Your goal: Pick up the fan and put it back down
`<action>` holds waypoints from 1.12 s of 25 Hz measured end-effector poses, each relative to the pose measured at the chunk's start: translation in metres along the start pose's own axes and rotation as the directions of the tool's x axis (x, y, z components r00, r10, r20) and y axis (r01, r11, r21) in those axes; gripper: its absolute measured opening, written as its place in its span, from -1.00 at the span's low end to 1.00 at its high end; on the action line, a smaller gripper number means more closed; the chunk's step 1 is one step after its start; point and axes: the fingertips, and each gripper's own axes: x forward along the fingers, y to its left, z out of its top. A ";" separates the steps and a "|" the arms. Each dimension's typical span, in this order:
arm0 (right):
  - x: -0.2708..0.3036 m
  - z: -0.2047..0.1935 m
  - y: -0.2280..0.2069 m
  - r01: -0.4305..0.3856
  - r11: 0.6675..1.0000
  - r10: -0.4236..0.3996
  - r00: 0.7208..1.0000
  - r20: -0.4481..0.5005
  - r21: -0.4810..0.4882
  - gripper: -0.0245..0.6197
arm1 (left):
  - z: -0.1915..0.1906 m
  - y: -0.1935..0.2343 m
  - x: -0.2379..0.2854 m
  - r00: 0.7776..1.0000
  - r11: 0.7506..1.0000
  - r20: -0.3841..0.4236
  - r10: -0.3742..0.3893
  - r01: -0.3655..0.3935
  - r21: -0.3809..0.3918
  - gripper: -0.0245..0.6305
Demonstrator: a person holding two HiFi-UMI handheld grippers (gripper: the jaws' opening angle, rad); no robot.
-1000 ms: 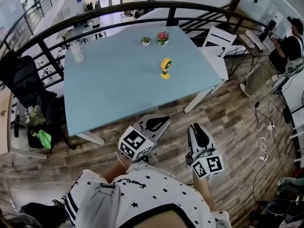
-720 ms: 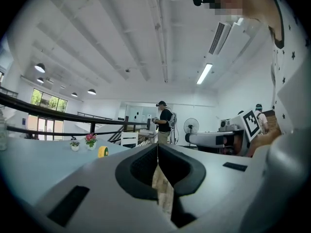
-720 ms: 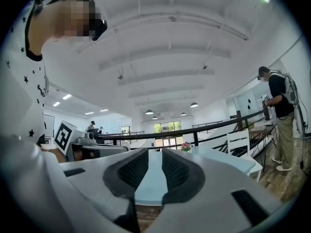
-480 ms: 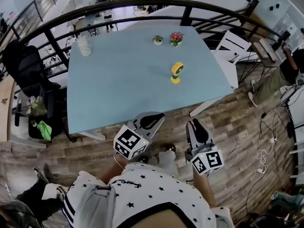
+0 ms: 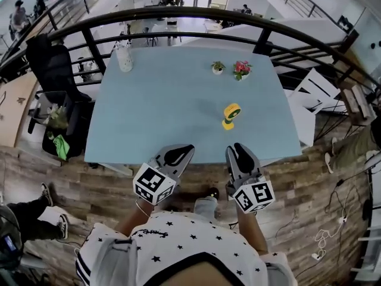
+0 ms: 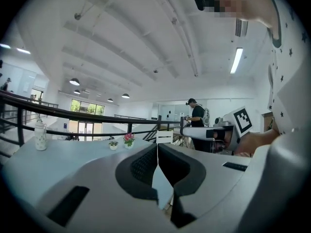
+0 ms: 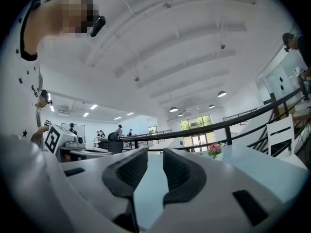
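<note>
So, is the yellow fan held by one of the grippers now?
No, the fan stands on the blue table, beyond the left gripper and the right gripper, both empty.

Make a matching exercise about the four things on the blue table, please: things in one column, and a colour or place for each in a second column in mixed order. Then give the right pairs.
Things:
1. fan
2. bottle
3. flower pot
4. small plant

Descriptions:
A. white, at the far left corner of the table
B. pink blossoms, near the far edge
C. yellow, closest to the near edge
D. green leaves in a white pot, just left of the pink blossoms

Pairs: 1-C, 2-A, 3-B, 4-D
</note>
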 end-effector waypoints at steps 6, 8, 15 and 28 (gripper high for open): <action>0.026 0.002 -0.050 -0.083 0.996 0.083 0.996 -0.009 0.011 -0.66 | 0.002 0.014 0.042 0.994 0.994 -0.013 0.104 -0.104 -0.011 -0.84; 0.032 0.001 -0.067 -0.093 0.995 0.093 0.996 -0.016 0.026 -0.65 | 0.004 0.015 0.056 0.992 0.992 -0.018 0.124 -0.124 -0.008 -0.84; 0.049 0.003 -0.113 -0.141 0.990 0.142 0.988 -0.055 0.022 -0.57 | 0.020 0.019 0.098 0.980 0.980 -0.004 0.197 -0.197 -0.010 -0.84; 0.075 -0.028 -0.163 -0.213 0.977 0.213 0.965 -0.156 0.016 -0.44 | 0.020 0.025 0.133 0.945 0.944 -0.003 0.328 -0.328 -0.031 -0.84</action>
